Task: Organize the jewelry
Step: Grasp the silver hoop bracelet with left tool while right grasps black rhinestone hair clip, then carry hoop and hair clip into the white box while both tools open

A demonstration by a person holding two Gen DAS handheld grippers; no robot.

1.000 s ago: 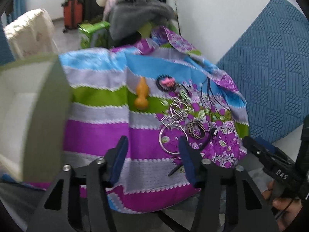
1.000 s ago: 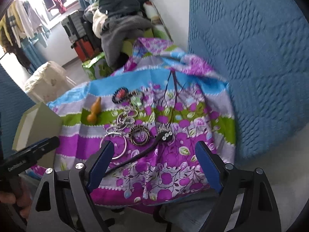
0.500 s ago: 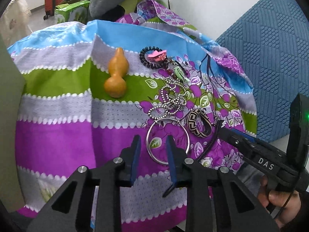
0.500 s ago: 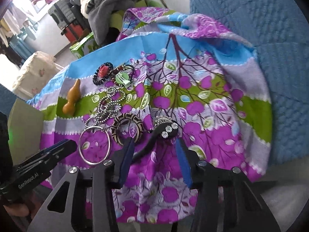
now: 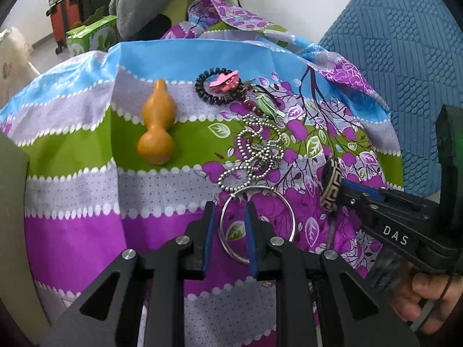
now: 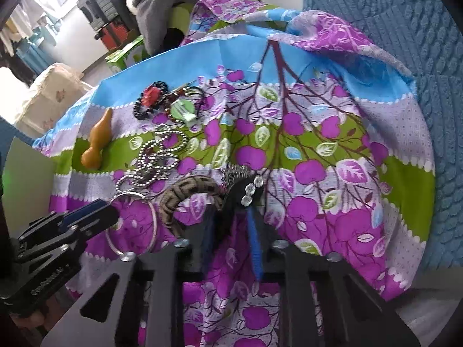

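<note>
Jewelry lies on a bright striped cloth (image 5: pixel 86 202). A silver hoop bangle (image 5: pixel 285 217) lies at the near edge; my left gripper (image 5: pixel 227 211) straddles its left rim, jaws narrow, with a gap still showing. A ball chain (image 5: pixel 254 156), a black coil hair tie with a pink flower (image 5: pixel 220 85) and an orange gourd (image 5: pixel 157 127) lie beyond. My right gripper (image 6: pixel 231 222) is closed on a black rhinestone hair clip (image 6: pixel 246 193), next to a patterned brown bangle (image 6: pixel 185 193), which also shows in the left wrist view (image 5: pixel 330 185).
A pale box (image 5: pixel 11 217) stands at the left edge of the cloth. A blue quilted cushion (image 5: pixel 405 57) rises on the right. Clothes, a green carton (image 5: pixel 92 36) and suitcases are behind the cloth.
Both grippers moved forward and down to the cloth and narrowed. The left one came over the silver hoop's rim. The right one closed around the black hair clip.
</note>
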